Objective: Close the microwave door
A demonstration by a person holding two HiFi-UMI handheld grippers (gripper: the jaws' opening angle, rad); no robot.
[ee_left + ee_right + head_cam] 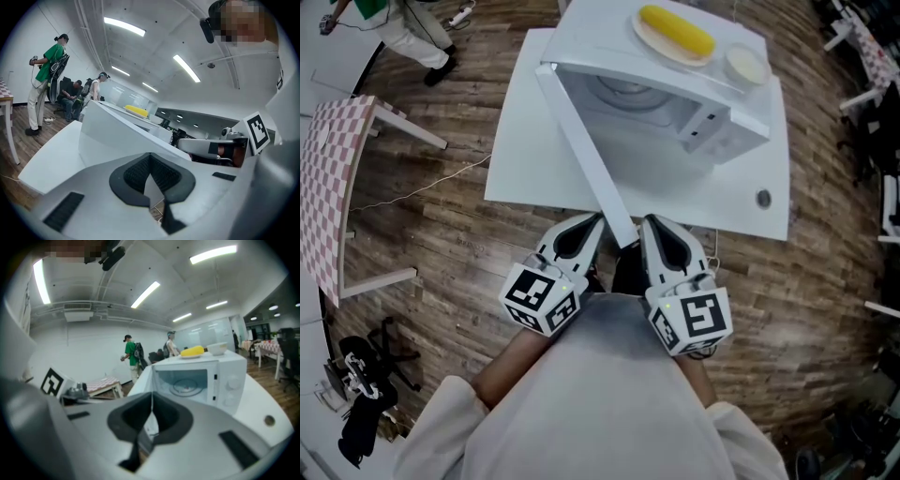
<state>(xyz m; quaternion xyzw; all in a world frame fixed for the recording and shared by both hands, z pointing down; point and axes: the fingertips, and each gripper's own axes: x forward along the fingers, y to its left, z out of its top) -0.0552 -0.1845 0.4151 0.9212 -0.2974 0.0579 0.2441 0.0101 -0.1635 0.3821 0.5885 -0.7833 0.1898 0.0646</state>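
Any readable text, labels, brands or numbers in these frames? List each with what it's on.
No readable text in any view.
Microwave control panel: any print by the knobs is too small and blurred to read.
Left marker cube and right marker cube: black-and-white square patterns only, no letters or digits.

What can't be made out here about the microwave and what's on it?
- Contact of left claw, right claw with microwave door: head view, claw bodies overlap its end.
- Contents of bowl: right gripper view, rim hides them.
- Markings on upper dial: right gripper view, too small.
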